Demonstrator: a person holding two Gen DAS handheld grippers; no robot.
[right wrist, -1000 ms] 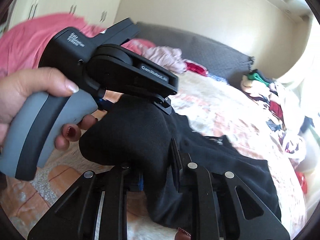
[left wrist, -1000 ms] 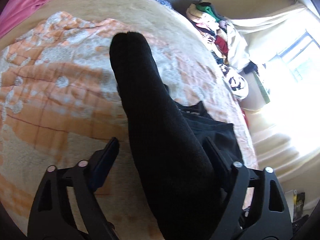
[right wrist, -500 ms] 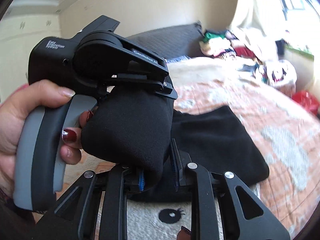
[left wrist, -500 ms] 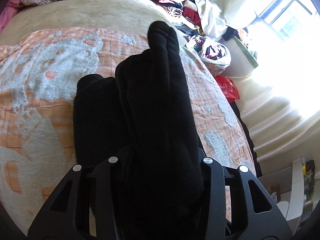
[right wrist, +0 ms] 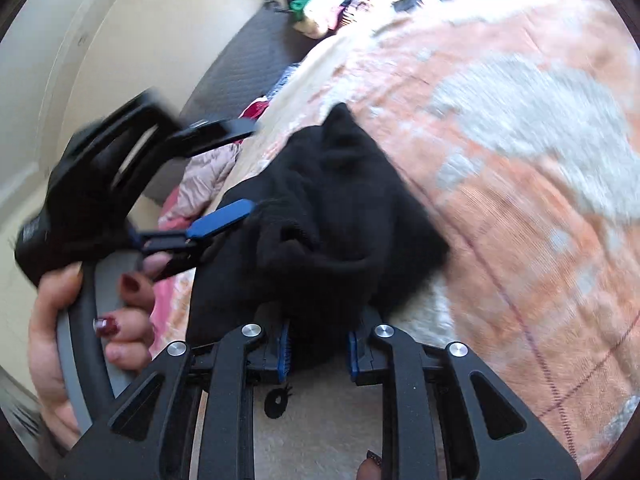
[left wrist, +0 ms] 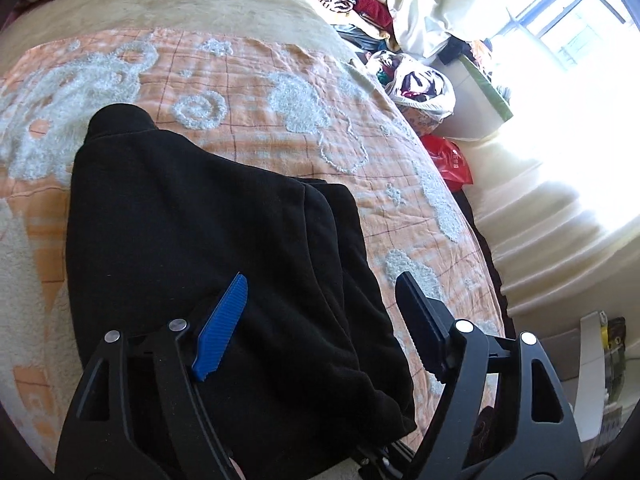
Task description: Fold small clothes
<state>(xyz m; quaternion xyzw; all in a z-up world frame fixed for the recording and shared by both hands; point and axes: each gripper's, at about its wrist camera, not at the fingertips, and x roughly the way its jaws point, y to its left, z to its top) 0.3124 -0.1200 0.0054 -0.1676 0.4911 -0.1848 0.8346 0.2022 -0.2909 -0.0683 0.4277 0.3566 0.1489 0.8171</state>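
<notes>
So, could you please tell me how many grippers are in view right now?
2. The right gripper is at the bottom of its own view, shut on the black garment. The left gripper hangs over that garment, jaws opening, gripping nothing.

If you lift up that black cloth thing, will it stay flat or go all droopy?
Probably droopy: the black garment bunches into soft folds where the right gripper pinches it. It looks fleecy, so likely not slippery, and light for its size.

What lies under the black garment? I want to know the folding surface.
The black garment lies on an orange-and-white patterned blanket spread over the bed. The blanket shows all around it; whatever sits directly beneath the cloth is covered and cannot be seen.
</notes>
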